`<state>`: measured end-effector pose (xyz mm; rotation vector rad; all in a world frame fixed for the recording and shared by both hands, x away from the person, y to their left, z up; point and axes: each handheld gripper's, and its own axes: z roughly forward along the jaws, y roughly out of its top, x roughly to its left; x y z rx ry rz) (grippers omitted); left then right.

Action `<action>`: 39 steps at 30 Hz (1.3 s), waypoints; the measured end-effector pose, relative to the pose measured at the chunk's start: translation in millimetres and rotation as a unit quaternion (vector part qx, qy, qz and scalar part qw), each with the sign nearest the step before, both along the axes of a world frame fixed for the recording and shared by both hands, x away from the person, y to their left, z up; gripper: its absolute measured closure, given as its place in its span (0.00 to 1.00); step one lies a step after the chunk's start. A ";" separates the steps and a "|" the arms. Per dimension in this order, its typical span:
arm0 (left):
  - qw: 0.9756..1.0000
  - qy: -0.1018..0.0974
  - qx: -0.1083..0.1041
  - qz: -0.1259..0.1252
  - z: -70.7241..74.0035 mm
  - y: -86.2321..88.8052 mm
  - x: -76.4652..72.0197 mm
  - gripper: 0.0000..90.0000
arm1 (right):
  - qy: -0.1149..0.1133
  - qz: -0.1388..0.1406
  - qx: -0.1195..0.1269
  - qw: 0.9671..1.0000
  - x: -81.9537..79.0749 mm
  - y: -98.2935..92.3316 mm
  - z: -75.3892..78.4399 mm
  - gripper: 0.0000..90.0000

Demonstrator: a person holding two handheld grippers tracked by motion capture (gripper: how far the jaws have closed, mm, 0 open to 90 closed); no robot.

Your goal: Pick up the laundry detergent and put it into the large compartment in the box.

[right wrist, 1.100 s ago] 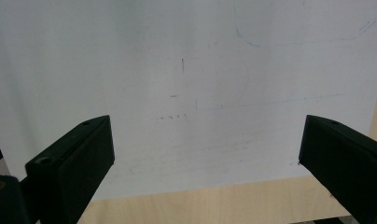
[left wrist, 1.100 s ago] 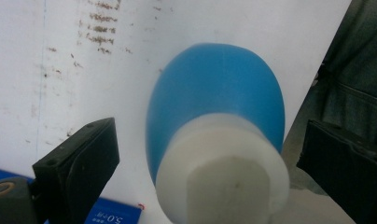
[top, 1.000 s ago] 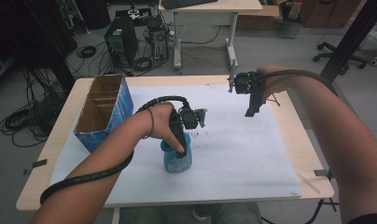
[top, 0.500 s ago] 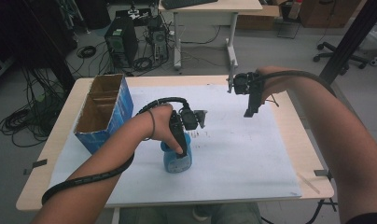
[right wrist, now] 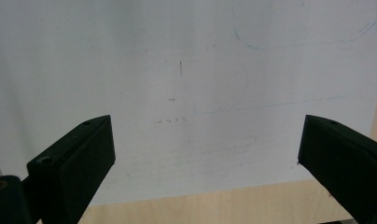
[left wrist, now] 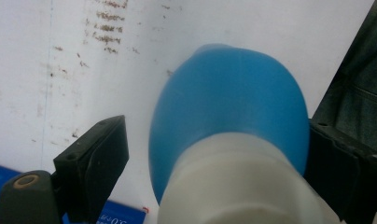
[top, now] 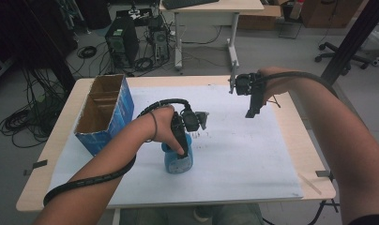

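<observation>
L gripper (top: 180,152) closing on blue bottle (top: 178,158), centre frame on white sheet (top: 253,154); fingers (left wrist: 95,161) apart, 1 side gapped. Center neck, squeeze evenly. R gripper (top: 252,110) idling, fingers apart.

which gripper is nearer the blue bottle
Left. The left gripper is right at the blue bottle, its jaws either side of it and just closing, one side still showing a gap. The right gripper hangs open over the white sheet, far off.
</observation>
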<state>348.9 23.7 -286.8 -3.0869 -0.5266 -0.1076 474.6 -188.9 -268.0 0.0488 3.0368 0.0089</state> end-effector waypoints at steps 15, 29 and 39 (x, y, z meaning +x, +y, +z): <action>1.000 0.003 0.000 -0.002 -2.1 0.6 1.1 0.19 | -0.003 0.000 0.005 1.000 1.0 0.4 0.5 0.04; 1.000 0.007 0.002 -0.007 -3.6 -0.7 0.5 0.23 | -0.004 -0.002 0.006 1.000 1.7 -0.9 0.8 0.05; 1.000 0.010 0.002 -0.009 -5.3 -2.2 0.6 0.30 | -0.003 0.000 0.004 1.000 2.1 0.0 -0.6 0.05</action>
